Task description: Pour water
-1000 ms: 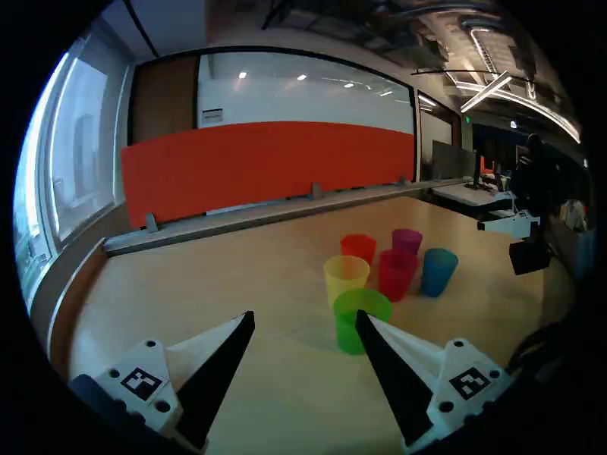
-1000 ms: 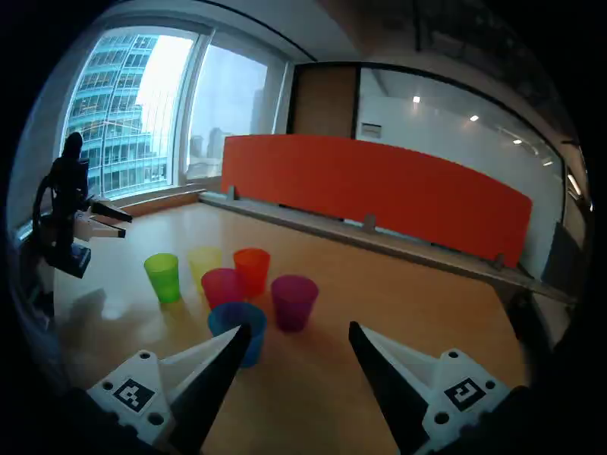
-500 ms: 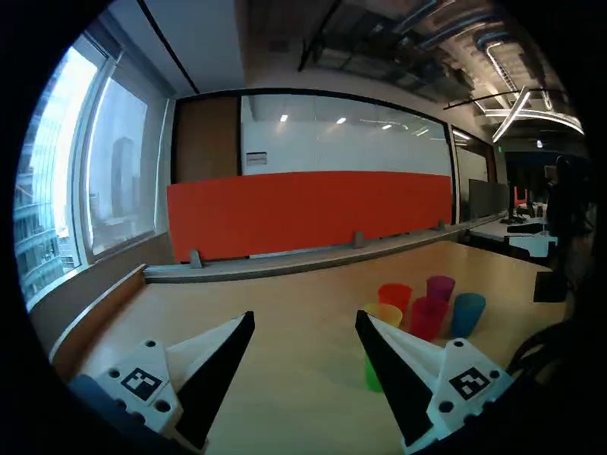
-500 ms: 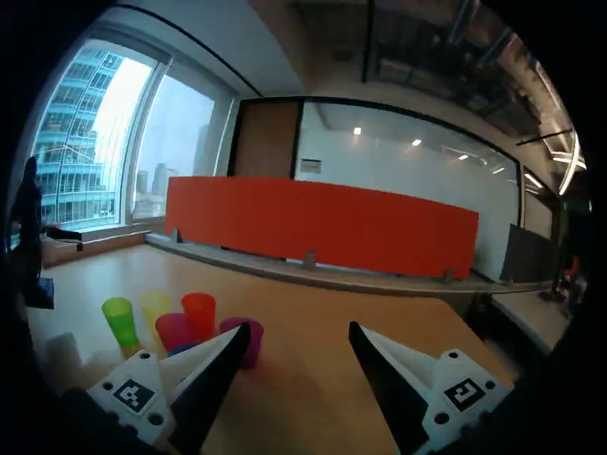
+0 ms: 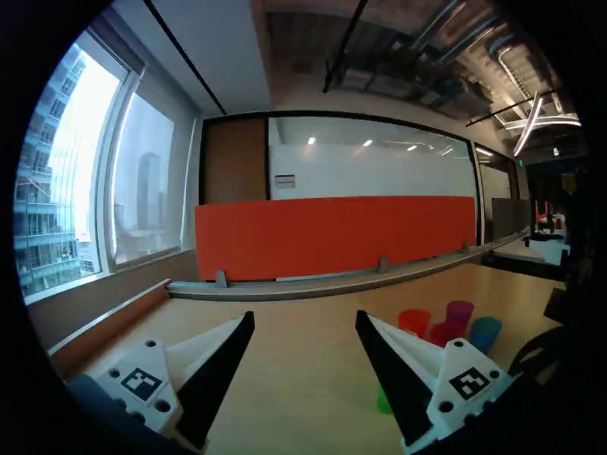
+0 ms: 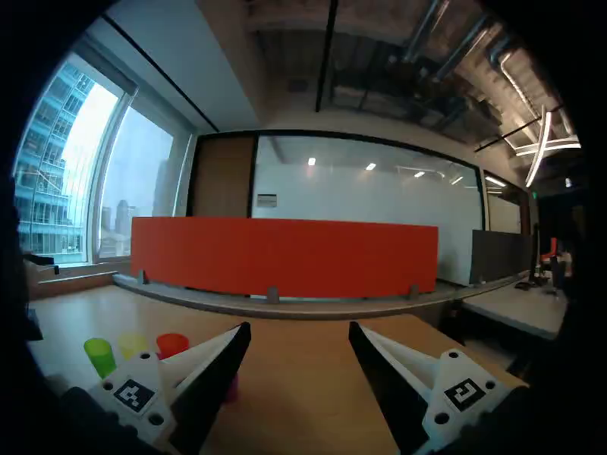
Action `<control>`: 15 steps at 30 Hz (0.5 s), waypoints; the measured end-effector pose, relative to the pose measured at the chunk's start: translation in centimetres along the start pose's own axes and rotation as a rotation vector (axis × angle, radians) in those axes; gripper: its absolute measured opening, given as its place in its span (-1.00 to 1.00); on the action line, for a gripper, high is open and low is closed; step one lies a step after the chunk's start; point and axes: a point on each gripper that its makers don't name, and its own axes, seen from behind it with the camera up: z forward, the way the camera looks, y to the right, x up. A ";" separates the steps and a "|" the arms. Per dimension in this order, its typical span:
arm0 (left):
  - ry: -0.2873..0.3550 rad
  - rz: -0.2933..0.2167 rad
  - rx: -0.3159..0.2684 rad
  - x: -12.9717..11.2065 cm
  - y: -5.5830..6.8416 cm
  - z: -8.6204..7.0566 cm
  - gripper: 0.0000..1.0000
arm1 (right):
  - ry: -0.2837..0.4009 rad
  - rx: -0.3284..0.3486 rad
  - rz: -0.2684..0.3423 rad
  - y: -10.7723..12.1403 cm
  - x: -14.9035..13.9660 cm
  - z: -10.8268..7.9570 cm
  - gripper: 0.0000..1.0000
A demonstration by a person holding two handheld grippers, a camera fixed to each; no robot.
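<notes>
Several coloured plastic cups stand in a cluster on the wooden table (image 5: 303, 356). In the left gripper view I see a red cup (image 5: 414, 321), a purple cup (image 5: 459, 312), a blue cup (image 5: 485, 333) and a bit of a green cup (image 5: 383, 400) behind my right finger. My left gripper (image 5: 303, 327) is open with nothing between its fingers. In the right gripper view a green cup (image 6: 99, 356), a yellow cup (image 6: 130, 345) and a red cup (image 6: 171, 344) stand at lower left, partly behind my finger. My right gripper (image 6: 298, 334) is open and holds nothing.
An orange divider panel (image 5: 334, 233) runs along the table's far edge on a grey rail (image 6: 288, 305). Tall windows (image 5: 68, 205) are at the left. Another desk (image 6: 516, 303) stands off to the right, and a glass wall lies behind the divider.
Both views have tilted upward over the last second. The cups have slid toward the bottom of each view and now sit partly behind the fingers. Both grippers stayed open.
</notes>
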 end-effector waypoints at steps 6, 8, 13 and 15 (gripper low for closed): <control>0.004 -0.008 0.015 -0.2 -0.1 0.1 0.98 | 0.037 -0.030 0.043 0.4 1.1 -0.1 0.99; 0.011 -0.015 0.019 -0.2 -0.1 0.2 0.98 | 0.037 -0.033 0.052 0.4 1.0 -0.1 1.00; 0.026 -0.025 0.037 -0.4 -0.4 0.4 0.98 | 0.037 -0.042 0.061 0.4 0.8 -0.2 1.00; 0.028 -0.026 0.044 -0.7 -0.5 0.5 0.98 | 0.042 -0.043 0.064 0.2 0.8 -0.2 1.00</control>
